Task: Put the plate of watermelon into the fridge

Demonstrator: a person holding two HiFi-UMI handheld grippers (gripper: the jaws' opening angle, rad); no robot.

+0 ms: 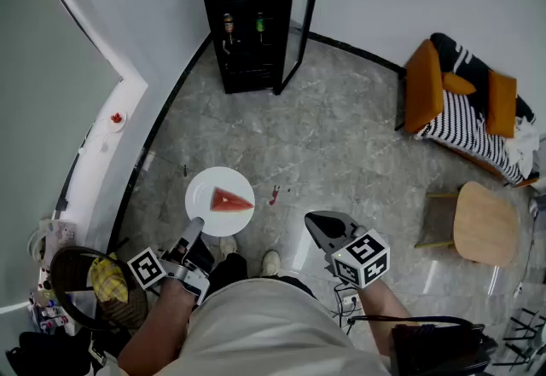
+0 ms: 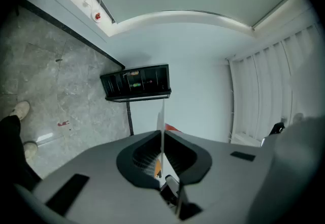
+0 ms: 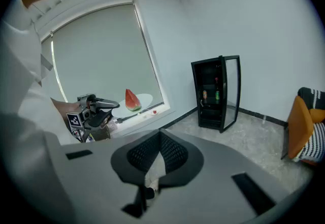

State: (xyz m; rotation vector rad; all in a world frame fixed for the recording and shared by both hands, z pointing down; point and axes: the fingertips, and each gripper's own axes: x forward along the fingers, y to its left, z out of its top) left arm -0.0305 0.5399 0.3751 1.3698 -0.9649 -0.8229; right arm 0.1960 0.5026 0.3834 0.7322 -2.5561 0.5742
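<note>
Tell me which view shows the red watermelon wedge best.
The head view: the red watermelon wedge lies whole on the round white plate, seen from above. The right gripper view shows it small and side-on. The left gripper view shows only a red sliver beyond the edge-on plate.

Left gripper point(image 1: 195, 227) low at left, jaws clamped on plate point(image 1: 203, 188) rim. Right gripper point(image 1: 316, 221) alongside, jaws together, empty.
</note>
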